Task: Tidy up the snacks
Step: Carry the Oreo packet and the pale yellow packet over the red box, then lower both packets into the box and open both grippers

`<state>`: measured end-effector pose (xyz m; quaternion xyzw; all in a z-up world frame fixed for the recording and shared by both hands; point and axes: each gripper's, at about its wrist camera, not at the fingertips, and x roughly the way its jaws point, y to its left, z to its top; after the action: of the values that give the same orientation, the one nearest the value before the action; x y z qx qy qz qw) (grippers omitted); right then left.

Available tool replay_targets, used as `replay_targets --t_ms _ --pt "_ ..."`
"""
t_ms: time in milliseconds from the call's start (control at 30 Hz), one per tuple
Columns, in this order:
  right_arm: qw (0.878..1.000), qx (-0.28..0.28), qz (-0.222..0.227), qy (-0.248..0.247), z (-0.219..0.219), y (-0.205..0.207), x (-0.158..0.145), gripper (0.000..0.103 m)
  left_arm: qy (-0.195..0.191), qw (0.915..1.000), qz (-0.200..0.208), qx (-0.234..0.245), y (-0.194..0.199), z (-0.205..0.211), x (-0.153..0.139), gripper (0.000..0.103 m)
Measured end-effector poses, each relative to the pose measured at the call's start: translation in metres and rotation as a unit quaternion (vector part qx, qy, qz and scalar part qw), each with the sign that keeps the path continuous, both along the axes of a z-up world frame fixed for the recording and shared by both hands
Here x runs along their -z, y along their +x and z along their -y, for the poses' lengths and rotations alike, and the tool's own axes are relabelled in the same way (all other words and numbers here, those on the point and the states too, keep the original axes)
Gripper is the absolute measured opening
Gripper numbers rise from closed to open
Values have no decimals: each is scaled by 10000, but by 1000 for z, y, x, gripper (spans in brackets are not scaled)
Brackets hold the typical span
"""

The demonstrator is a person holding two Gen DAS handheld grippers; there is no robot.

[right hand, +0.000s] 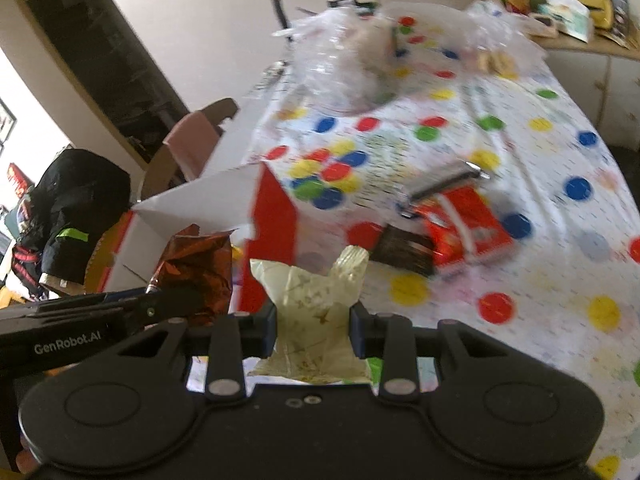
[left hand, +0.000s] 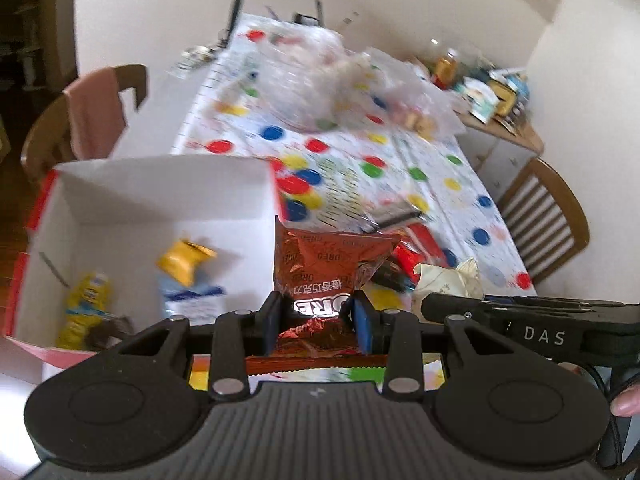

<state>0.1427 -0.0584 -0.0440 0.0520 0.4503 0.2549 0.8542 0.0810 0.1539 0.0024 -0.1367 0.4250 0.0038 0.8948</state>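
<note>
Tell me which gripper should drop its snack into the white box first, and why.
Left, probably. The left gripper holds the red Oreo packet right beside the open white box. The right gripper, holding the cream packet, sits further from the opening, outside the box's red wall.

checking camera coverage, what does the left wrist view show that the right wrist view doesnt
Only the left wrist view looks into the white box, showing the yellow snack packs lying inside.

Only the right wrist view shows the black bag on the floor side and the dark doorway.

Both show the red snack bag held in the left gripper, the cream packet held in the right gripper, and the dotted tablecloth.
</note>
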Motion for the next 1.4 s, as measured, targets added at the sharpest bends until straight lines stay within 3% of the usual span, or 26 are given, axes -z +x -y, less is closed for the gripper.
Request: replay_targets --t_ms 400,667,1033,1400 --pt "9984 -487 179 -220 -125 12 0 33 330 9982 58 -507 -4 -107 -3 36" --pt "9948 -792 75 -639 -178 27 22 33 552 9966 -278 -537 17 -156 24 36" --pt "9887 -979 -255 -1107 -218 46 68 33 698 9936 -820 -346 42 -169 68 36" --pt "9858 -1063 -351 -1254 -229 57 84 33 854 9895 -1159 -95 57 -159 90 36"
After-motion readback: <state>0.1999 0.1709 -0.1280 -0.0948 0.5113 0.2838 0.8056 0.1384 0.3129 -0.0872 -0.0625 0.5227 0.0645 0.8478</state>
